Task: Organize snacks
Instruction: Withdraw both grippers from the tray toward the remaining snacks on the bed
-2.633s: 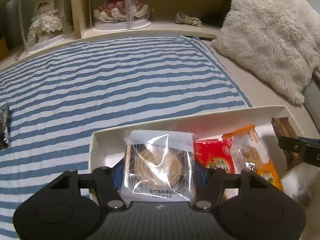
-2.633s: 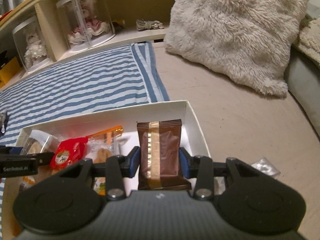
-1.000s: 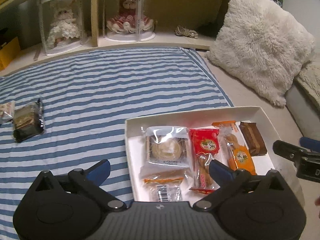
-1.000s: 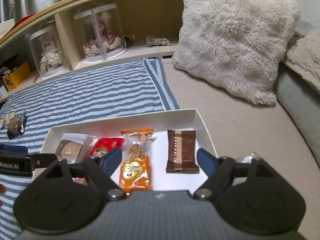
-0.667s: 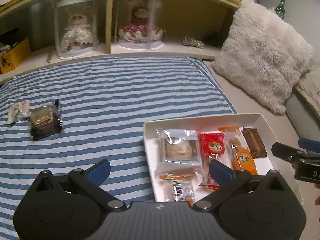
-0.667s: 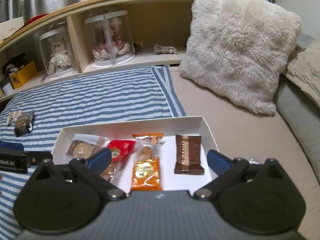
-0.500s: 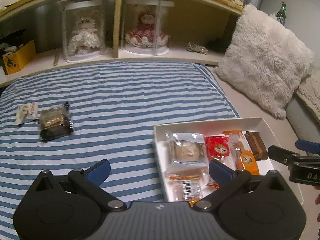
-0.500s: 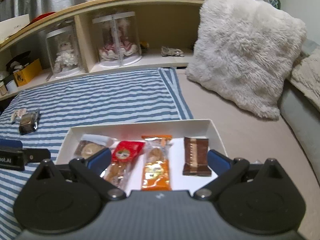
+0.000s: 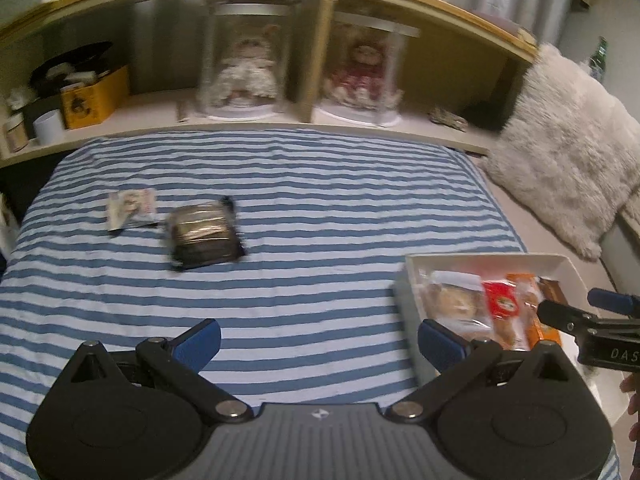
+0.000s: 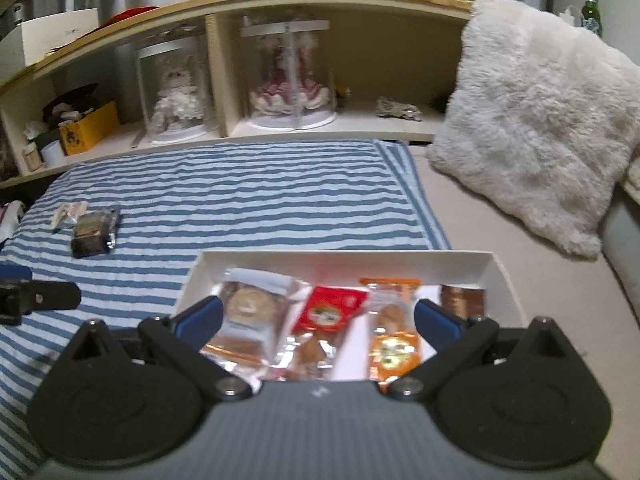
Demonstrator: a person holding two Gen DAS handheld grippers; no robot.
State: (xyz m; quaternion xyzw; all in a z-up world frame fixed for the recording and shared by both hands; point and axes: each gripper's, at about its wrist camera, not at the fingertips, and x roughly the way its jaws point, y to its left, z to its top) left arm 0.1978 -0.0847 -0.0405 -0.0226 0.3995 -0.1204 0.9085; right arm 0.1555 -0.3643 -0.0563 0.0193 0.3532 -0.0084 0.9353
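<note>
A white box (image 10: 344, 261) on the bed holds several snacks: a clear-wrapped round cake (image 10: 248, 304), a red packet (image 10: 330, 310), an orange packet (image 10: 394, 344) and a brown bar (image 10: 462, 300). My right gripper (image 10: 318, 320) hovers open above the box's near side, nothing between its fingers. My left gripper (image 9: 320, 342) is open over the striped blanket, left of the box (image 9: 408, 280), empty. Far off on the blanket lie a dark wrapped snack (image 9: 204, 236) and a small pale packet (image 9: 130, 206). The right gripper's finger (image 9: 568, 318) shows at the left wrist view's right edge.
A blue-and-white striped blanket (image 9: 320, 184) covers the bed. Behind it runs a wooden shelf (image 10: 280, 128) with two dolls in clear cases (image 10: 288, 76) and a yellow box (image 10: 86, 128). A fluffy white pillow (image 10: 540, 112) leans at the right.
Both grippers let go of their snacks in the box, opened wide and drew back. The left view swung left, bringing the two loose snacks on the blanket toward the middle.
</note>
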